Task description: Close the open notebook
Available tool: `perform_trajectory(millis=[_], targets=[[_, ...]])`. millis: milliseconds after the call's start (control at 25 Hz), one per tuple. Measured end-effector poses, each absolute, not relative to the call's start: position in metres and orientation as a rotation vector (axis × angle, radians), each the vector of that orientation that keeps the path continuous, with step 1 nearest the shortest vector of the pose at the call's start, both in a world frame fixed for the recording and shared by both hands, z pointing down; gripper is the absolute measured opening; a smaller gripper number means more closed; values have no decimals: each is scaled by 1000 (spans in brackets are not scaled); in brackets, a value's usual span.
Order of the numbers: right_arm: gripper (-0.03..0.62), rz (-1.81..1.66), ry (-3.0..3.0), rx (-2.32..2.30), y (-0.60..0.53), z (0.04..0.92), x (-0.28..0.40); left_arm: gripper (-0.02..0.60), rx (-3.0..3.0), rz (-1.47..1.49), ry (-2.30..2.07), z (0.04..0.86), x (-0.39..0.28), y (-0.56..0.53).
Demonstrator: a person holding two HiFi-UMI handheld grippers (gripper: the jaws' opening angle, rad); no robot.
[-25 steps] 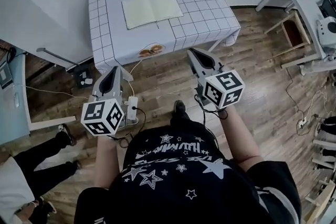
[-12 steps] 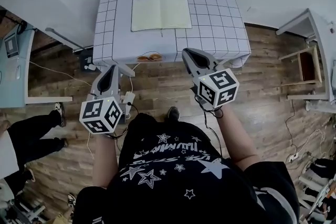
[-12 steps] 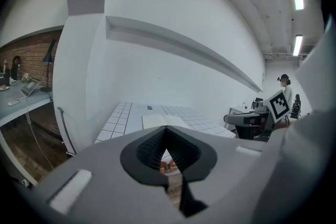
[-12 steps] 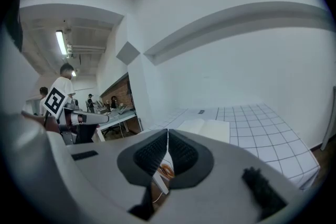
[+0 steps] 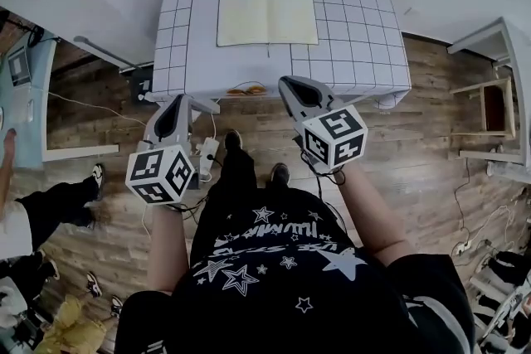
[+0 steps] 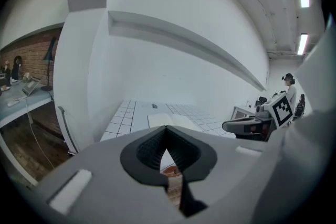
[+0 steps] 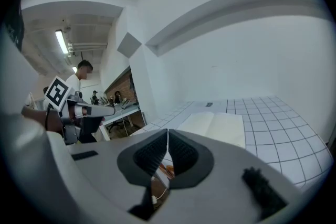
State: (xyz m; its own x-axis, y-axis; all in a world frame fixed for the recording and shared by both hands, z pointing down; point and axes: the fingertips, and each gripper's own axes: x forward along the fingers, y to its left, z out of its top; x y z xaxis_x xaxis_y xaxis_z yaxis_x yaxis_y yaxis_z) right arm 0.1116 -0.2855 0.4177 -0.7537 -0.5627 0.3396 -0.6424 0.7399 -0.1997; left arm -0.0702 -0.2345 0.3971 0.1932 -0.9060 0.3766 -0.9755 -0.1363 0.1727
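Note:
The notebook [image 5: 267, 15] lies open, cream pages up, on a table with a white grid-pattern cloth [image 5: 357, 29]. It also shows ahead in the left gripper view as the notebook [image 6: 170, 120] and in the right gripper view as the notebook [image 7: 215, 126]. My left gripper [image 5: 170, 105] hangs over the floor just short of the table's near left edge, jaws together and empty. My right gripper [image 5: 290, 85] is at the near edge right of the middle, shut with nothing in it. Both are well short of the notebook.
A small printed picture [image 5: 245, 90] hangs on the cloth's front edge. A power strip and cables [image 5: 206, 153] lie on the wooden floor by my feet. A white desk [image 5: 498, 54] stands right, a pale blue table [image 5: 21, 108] left, with another person [image 5: 33, 211] beside it.
Both grippers have moved forward to the table's near edge, the right more than the left. The table and notebook now sit squarer and closer in the head view. Jaws stayed together.

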Motion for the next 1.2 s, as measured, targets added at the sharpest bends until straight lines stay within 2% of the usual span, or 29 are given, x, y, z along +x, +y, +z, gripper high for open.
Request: perform_trajectory(millis=[200, 600, 720, 800, 1200], targets=[[16, 443, -2631, 969, -308, 425, 92, 9, 2165, 291, -1685, 410, -78, -274], [18, 456, -2501, 930, -368, 464, 15, 9, 2174, 252, -1617, 426, -135, -340], [81, 457, -2446, 890, -382, 484, -8, 9, 2162, 251, -1585, 439, -148, -353], [101, 451, -2412, 873, -392, 496, -22, 9, 2160, 256, -1564, 447, -156, -362], [137, 406, -2231, 802, -422, 549, -65, 9, 2203, 311, -1433, 470, -176, -399]])
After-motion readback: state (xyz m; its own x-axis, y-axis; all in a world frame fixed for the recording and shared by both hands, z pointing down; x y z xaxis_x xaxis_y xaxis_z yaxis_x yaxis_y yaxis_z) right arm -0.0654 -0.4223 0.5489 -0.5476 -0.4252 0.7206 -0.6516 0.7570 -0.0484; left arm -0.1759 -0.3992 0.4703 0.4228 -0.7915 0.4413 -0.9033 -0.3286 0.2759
